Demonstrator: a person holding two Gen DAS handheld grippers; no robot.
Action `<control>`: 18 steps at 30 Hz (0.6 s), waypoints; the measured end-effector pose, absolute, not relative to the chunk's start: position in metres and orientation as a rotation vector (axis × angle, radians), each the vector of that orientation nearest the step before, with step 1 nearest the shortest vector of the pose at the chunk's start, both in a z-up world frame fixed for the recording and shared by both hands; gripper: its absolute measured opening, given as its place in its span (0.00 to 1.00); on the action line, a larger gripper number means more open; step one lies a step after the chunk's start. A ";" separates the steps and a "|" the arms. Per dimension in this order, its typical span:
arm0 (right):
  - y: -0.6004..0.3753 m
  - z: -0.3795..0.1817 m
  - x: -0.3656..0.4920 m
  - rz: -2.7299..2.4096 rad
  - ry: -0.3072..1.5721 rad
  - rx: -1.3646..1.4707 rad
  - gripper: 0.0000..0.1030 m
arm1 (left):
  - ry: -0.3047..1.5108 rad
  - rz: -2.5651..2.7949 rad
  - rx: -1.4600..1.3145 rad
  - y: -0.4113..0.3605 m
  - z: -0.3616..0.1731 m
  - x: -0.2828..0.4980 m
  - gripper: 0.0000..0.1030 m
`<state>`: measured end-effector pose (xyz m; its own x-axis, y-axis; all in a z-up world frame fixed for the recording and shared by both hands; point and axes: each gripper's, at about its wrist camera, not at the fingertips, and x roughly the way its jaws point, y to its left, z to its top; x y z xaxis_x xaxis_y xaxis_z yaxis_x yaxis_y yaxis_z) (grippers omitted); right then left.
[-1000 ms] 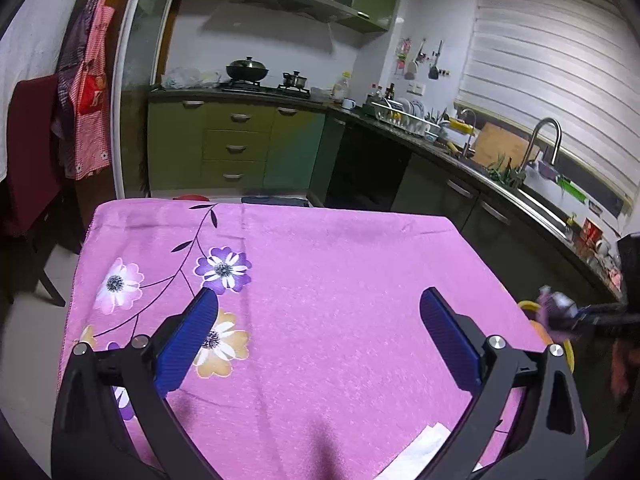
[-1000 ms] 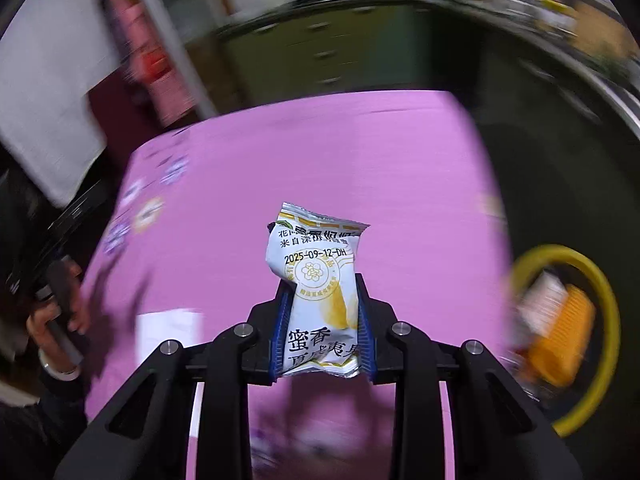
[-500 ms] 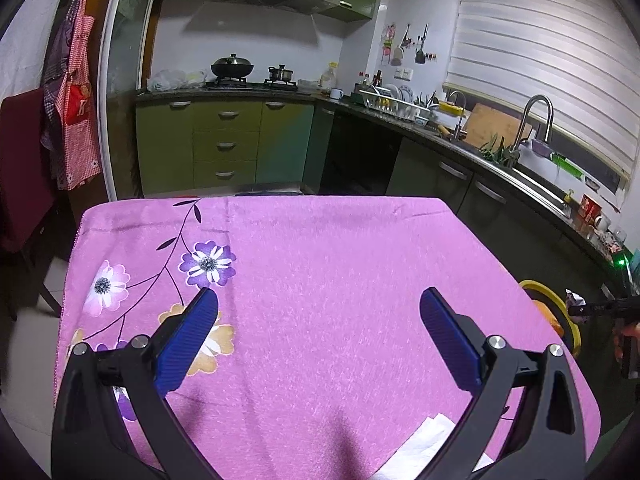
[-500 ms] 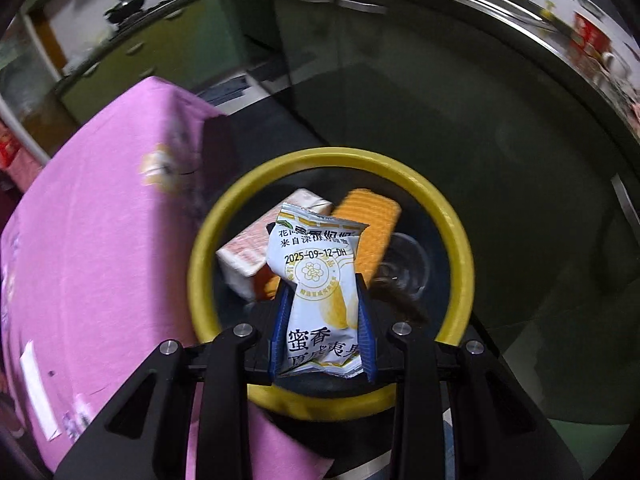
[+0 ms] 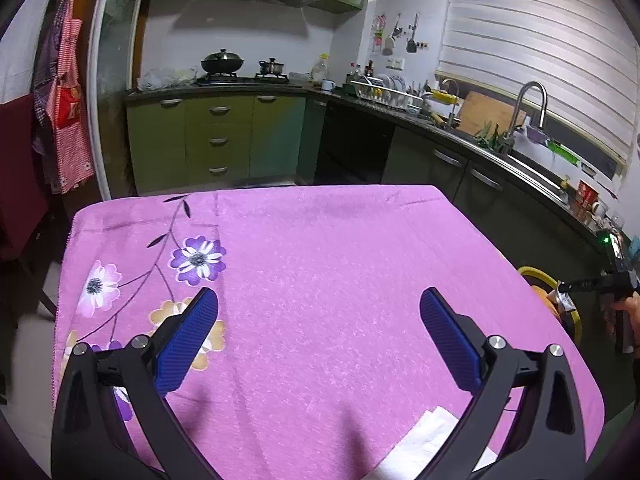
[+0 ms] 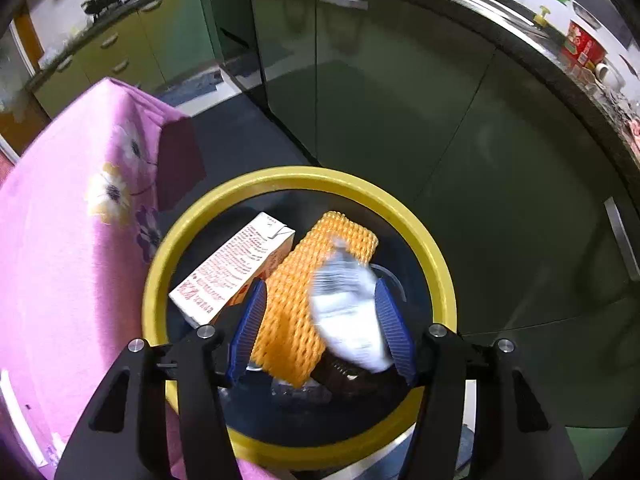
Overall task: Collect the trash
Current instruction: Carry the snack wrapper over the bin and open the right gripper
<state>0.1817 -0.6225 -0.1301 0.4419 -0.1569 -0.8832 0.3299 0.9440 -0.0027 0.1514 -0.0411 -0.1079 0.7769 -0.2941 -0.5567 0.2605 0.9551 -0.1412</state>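
A kitchen with green cabinets (image 5: 218,136) and a steel sink faucet (image 5: 528,108) surrounds the tabletop, draped in a pink flowered cloth (image 5: 320,280). Beside it stands a round yellow-rimmed bin (image 6: 434,248) holding a printed carton (image 6: 232,268) and orange foam netting (image 6: 304,304). The right tool (image 6: 320,320), jaws just opened, has released the blurred snack wrapper (image 6: 348,320) above the bin. The left tool (image 5: 320,328) gapes empty over the cloth, near white paper (image 5: 432,432).

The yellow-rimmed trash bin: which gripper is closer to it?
Right. The right gripper hangs directly over the yellow-rimmed trash bin; the left gripper hovers over the pink tablecloth.
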 end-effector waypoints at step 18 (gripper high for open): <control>-0.566 -0.093 0.096 -0.173 0.976 0.179 0.60 | 0.852 -0.877 0.398 -0.120 -0.146 0.085 0.93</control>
<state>0.0955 -0.5656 -0.0928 0.5488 -0.0650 -0.8334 0.2252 0.9716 0.0725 0.0853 -0.1200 -0.1456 0.3497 -0.5076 -0.7875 0.8021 0.5965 -0.0283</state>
